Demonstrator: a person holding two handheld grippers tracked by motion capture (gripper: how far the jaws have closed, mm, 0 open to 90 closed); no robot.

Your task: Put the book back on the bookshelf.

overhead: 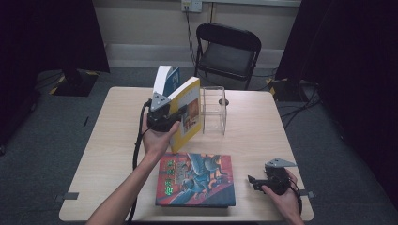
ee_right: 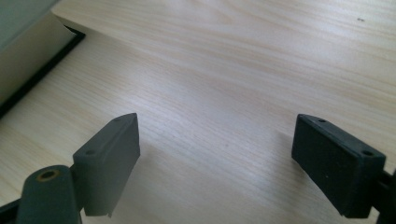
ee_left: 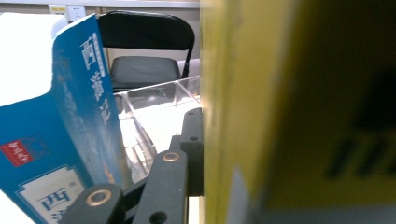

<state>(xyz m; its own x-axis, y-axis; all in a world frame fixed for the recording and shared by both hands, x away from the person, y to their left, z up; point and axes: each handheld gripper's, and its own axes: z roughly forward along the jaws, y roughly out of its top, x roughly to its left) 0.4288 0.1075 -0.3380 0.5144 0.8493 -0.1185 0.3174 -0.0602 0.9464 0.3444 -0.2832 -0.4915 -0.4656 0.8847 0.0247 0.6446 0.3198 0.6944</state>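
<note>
The left hand-held gripper (overhead: pixel 180 117) is clamped on a yellow book (overhead: pixel 187 112), holding it upright above the middle of the surface (overhead: pixel 117 136), just left of a clear acrylic holder (overhead: pixel 214 110). A blue-and-white book (overhead: pixel 167 80) stands just behind the yellow one; in the left gripper view its blue cover (ee_left: pixel 70 121) rises left of the jaws, with the yellow book (ee_left: pixel 299 112) close on the right. The right hand-held gripper (overhead: pixel 253 182) sits low over the near right part of the surface, jaws spread wide with nothing between them. A large illustrated book (overhead: pixel 197 180) lies flat near the front edge, beside that gripper. A black folding chair (overhead: pixel 227 51) stands beyond the surface.
</note>
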